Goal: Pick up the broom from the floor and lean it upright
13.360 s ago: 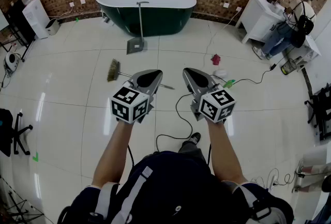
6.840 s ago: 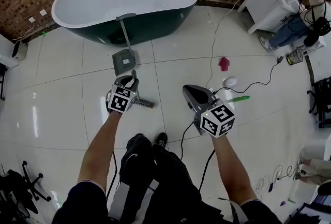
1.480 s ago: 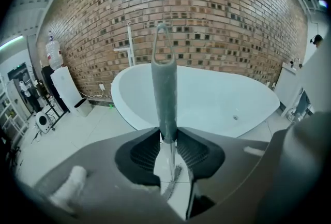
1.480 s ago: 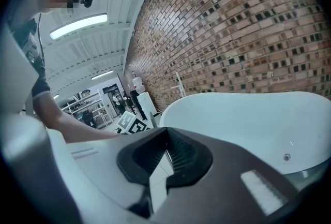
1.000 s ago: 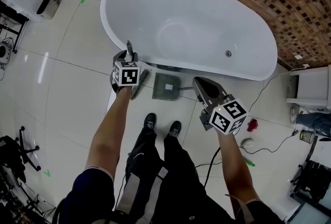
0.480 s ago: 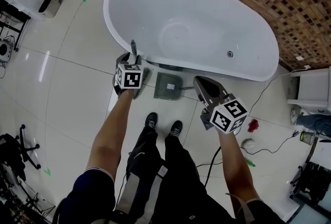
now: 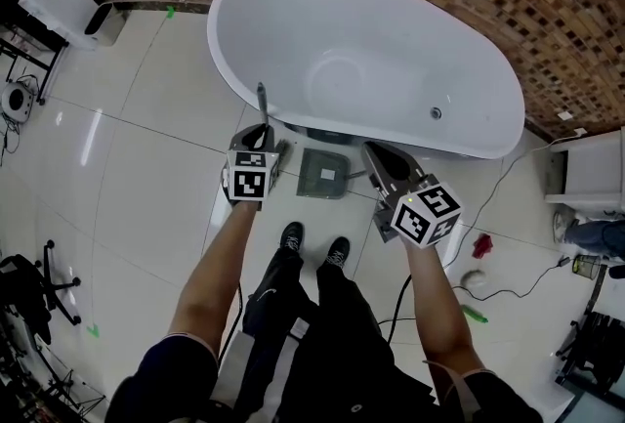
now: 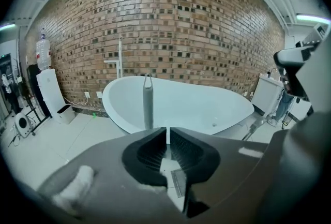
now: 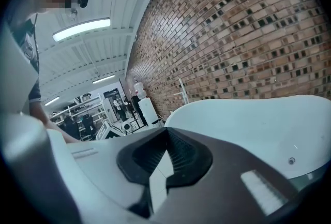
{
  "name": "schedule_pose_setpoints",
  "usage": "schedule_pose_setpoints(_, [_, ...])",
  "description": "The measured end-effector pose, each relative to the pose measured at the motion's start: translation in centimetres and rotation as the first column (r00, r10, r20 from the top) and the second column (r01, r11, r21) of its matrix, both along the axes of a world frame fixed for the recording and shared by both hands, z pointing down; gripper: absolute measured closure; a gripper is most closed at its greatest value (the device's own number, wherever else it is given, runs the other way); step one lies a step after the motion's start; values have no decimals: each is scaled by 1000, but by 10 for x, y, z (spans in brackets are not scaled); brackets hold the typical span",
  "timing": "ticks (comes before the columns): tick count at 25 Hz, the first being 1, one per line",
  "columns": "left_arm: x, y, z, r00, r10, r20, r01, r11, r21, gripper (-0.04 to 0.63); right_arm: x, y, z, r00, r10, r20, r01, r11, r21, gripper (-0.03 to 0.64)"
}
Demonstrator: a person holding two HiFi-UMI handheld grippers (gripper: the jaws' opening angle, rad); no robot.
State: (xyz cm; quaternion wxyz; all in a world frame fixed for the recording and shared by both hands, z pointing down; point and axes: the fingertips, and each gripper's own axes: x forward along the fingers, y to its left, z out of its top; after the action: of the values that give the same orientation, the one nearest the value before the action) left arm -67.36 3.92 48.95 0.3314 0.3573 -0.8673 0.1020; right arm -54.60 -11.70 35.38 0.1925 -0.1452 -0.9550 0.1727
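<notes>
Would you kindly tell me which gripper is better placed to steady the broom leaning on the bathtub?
Left, I think: the left gripper, empty jaws closing, faces the broom handle just ahead; the right gripper sits farther off, past the dustpan.

No word, number, brand name or sign can be read in any view. The only printed marks are the black-and-white square code patterns on the left marker cube [image 7: 251, 183] and the right marker cube [image 7: 426, 213]; they carry no letters or digits. Any print elsewhere in the room is too small or blurred to make out.
</notes>
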Motion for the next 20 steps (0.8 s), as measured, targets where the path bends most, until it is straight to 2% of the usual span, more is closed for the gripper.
schedule_pose_setpoints(2, [10, -2, -15, 1000, 16, 3, -16, 999, 32, 594, -1, 3, -7, 1000, 8, 17, -8, 1000, -11, 617])
schedule_pose_setpoints(6, [30, -10, -46, 998, 65, -3, -64, 991, 117, 594, -2, 13, -17, 999, 5, 44, -5, 1000, 1, 617])
schedule_pose_setpoints(10, [54, -24, -85, 990, 138, 8, -136, 964, 230, 594, 2, 24, -30, 997, 14, 70, -13, 1000, -16, 616])
schedule_pose_setpoints(15, [80, -35, -129, 978, 199, 64, -209, 930, 302, 594, 8, 34, -42, 995, 23, 101, -25, 999, 21, 616])
schedule_pose_setpoints(20, [105, -44, -163, 963, 249, 101, -269, 897, 352, 594, 14, 43, -55, 991, -1, 134, -12, 995, 94, 615])
